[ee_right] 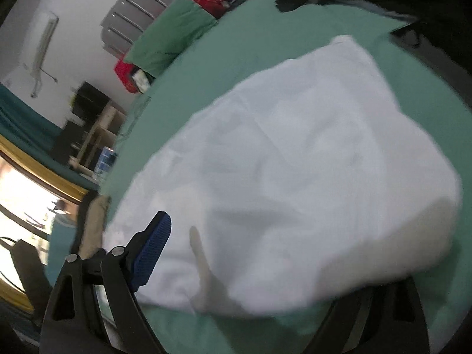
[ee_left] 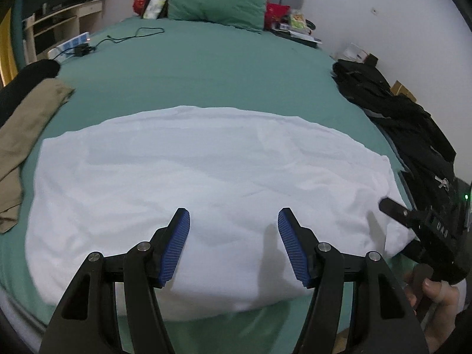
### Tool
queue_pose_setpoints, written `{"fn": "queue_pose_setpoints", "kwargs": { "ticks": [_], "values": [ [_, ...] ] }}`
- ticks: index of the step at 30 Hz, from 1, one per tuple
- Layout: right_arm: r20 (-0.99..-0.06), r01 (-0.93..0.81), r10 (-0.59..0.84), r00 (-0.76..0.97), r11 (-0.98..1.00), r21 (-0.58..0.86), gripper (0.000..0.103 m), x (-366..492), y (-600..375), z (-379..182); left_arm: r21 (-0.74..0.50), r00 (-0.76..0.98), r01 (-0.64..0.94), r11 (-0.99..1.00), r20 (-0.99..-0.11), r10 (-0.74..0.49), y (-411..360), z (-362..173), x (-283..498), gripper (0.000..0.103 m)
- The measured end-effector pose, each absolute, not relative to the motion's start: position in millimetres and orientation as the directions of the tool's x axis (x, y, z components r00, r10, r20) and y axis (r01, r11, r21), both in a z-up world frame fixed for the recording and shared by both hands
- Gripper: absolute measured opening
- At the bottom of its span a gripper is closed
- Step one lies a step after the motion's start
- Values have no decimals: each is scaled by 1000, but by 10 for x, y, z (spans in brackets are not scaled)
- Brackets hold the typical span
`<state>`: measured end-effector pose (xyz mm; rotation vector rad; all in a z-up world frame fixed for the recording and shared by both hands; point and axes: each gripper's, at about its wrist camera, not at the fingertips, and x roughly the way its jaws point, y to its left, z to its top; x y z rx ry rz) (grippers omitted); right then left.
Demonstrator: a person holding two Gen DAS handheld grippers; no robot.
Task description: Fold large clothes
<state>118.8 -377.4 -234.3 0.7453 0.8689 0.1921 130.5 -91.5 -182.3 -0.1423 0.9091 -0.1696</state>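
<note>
A large white garment [ee_left: 188, 183] lies folded flat on the green bed sheet [ee_left: 206, 70]. My left gripper [ee_left: 234, 233] is open and empty, hovering over the garment's near edge. My right gripper [ee_left: 395, 224] shows at the right of the left wrist view, by the garment's right corner. In the right wrist view the white garment [ee_right: 295, 162] fills the middle; the left blue finger [ee_right: 153, 250] lies over the cloth, the right finger is hidden under its raised corner. The jaws stand wide apart.
A tan garment [ee_left: 26, 135] and a black one [ee_left: 26, 79] lie at the bed's left edge. A black clothes pile [ee_left: 392, 112] lies along the right edge. A green pillow [ee_left: 215, 0], a charger cable [ee_left: 118, 39] and boxes sit at the head.
</note>
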Motion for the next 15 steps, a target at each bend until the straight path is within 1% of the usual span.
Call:
{"fn": "queue_pose_setpoints", "kwargs": {
  "ticks": [4, 7, 9, 11, 12, 14, 15],
  "values": [
    [-557, 107, 488, 672, 681, 725, 89, 1395, -3679, -2404, -192, 602, 113, 975, -767, -221, -1085, -1865, 1447, 66],
    [-512, 85, 521, 683, 639, 764, 89, 1516, -3625, -2438, -160, 551, 110, 981, -811, -194, -1211, -2036, 1583, 66],
    [-506, 70, 534, 678, 638, 767, 89, 1521, -3573, -2441, -129, 511, 93, 987, -845, -158, -1253, -2206, 1649, 66],
    [-514, 50, 545, 662, 652, 756, 86, 1530, -3488, -2445, -84, 533, 100, 991, -837, -125, -1304, -2229, 1637, 65],
    [-527, 43, 547, 651, 666, 744, 75, 1551, -3422, -2445, -70, 535, 97, 993, -838, -112, -1323, -2234, 1631, 65],
    [-564, 30, 547, 619, 702, 712, 19, 1581, -3322, -2464, -55, 542, 92, 994, -835, -96, -1344, -2242, 1623, 65],
    [-564, 24, 569, 598, 691, 723, 19, 1601, -3302, -2495, -53, 542, 95, 994, -835, -97, -1341, -2249, 1627, 65]
  ]
}}
